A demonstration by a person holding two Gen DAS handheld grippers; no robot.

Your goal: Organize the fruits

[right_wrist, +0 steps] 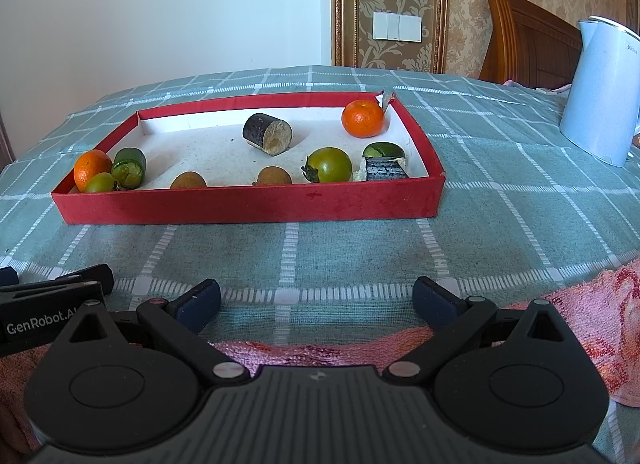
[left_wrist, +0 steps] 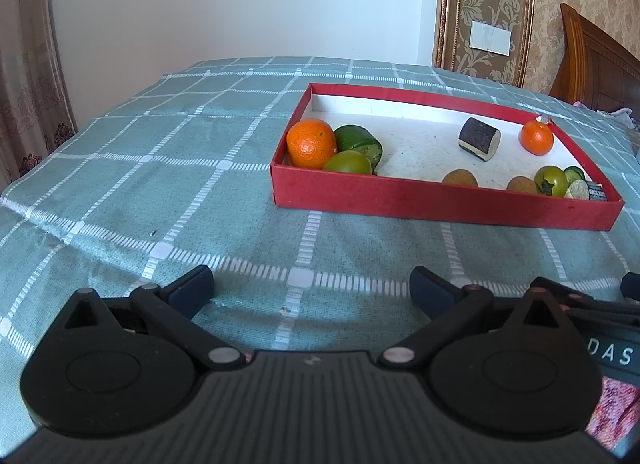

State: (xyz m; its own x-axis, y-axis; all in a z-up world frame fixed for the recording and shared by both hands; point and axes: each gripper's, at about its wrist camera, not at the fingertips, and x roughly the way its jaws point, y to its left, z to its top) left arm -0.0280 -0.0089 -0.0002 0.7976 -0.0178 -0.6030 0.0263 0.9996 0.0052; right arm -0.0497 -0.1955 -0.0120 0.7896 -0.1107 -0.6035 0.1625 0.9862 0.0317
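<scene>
Ahead of both grippers: red tray [right_wrist: 248, 204] on checked cloth [right_wrist: 320, 248], holding 2 oranges [right_wrist: 363, 118], green fruits [right_wrist: 330, 165], 2 brown fruits [right_wrist: 273, 176], dark cut pieces [right_wrist: 267, 139]. Left gripper [left_wrist: 311, 291] wide, empty. Right gripper [right_wrist: 317, 298] wide, empty, above pink towel [right_wrist: 580, 316]. White kettle [right_wrist: 600, 92] far right.

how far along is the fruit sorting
Done: all the fruit sits in the red box, but mixed: one orange at the left end, the other orange far right. In hand: nothing; left tongs and right tongs are open and short of the box. Left: grouping like with like.
</scene>
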